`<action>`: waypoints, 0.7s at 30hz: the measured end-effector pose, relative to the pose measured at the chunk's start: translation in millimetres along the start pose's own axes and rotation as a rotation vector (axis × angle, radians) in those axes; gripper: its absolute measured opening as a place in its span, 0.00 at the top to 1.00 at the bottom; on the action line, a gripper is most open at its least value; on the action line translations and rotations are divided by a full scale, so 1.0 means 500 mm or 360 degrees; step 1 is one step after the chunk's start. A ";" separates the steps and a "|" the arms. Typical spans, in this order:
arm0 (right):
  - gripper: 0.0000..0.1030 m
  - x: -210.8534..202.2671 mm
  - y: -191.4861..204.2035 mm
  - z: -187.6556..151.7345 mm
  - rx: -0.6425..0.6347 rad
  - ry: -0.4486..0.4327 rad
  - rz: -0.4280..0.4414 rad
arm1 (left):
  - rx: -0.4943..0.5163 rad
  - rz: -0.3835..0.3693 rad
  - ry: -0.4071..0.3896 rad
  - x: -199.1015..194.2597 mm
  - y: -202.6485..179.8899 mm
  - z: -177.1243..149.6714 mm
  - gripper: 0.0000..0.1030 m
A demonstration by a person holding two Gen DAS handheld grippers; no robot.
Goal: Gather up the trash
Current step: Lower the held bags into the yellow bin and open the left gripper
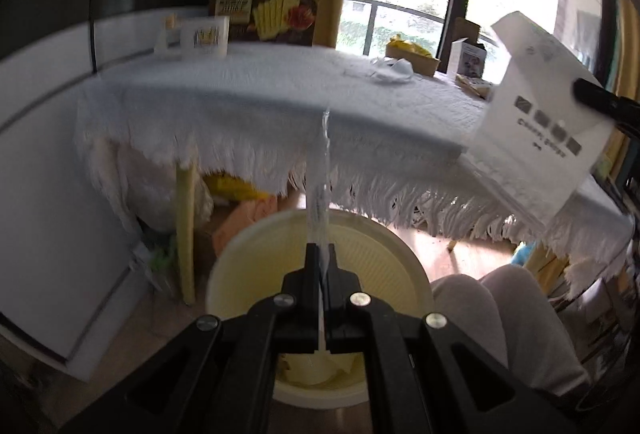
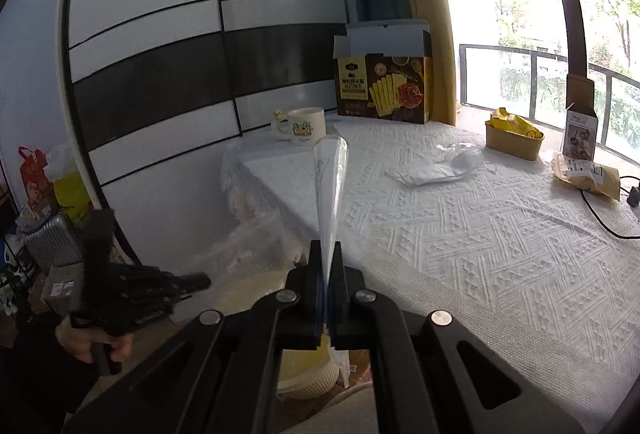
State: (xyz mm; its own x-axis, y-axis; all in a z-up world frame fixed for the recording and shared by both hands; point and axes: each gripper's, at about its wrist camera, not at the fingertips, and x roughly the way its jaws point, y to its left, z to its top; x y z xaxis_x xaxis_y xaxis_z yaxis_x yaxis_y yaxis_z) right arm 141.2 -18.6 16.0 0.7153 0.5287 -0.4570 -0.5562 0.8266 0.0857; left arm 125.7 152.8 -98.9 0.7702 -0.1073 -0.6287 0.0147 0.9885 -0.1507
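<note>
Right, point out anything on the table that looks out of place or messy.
A crumpled white face mask lies loose mid-table beside a scrap of clear plastic wrap, like litter on the white tablecloth. The cracker box at the back stands with its lid flaps open. A torn brown paper packet lies by the window edge.

Clear plastic wrapper (image 1: 320, 190) edge-on above pale yellow bin (image 1: 256, 254).
</note>
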 end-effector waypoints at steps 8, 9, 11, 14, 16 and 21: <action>0.98 0.034 -0.018 -0.010 0.0031 0.0037 0.0024 | -0.0144 -0.0031 0.0072 0.047 0.021 -0.008 0.50; 0.98 0.038 -0.018 -0.011 0.0032 0.0038 0.0036 | -0.0158 -0.0045 0.0057 0.042 0.025 -0.007 0.40; 0.98 0.043 -0.016 -0.013 0.0032 0.0043 0.0056 | -0.0181 -0.0074 0.0042 0.028 0.030 -0.007 0.40; 0.98 0.060 -0.005 -0.017 0.0015 0.0060 0.0097 | -0.0202 -0.0062 0.0020 0.013 0.042 -0.006 0.40; 0.98 0.070 0.003 -0.017 0.0006 0.0071 0.0120 | -0.0223 -0.0047 0.0000 0.000 0.051 -0.005 0.40; 0.98 0.097 0.046 -0.026 -0.0022 0.0106 0.0237 | -0.0277 0.0023 -0.0043 -0.036 0.081 -0.006 0.40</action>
State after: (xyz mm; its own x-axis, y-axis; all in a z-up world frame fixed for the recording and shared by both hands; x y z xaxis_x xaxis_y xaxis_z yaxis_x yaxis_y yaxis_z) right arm 157.7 23.3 -15.6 0.5953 0.6307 -0.4978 -0.6599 0.7372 0.1448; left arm 110.5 194.6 -95.8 0.7864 -0.0879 -0.6115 -0.1055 0.9562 -0.2732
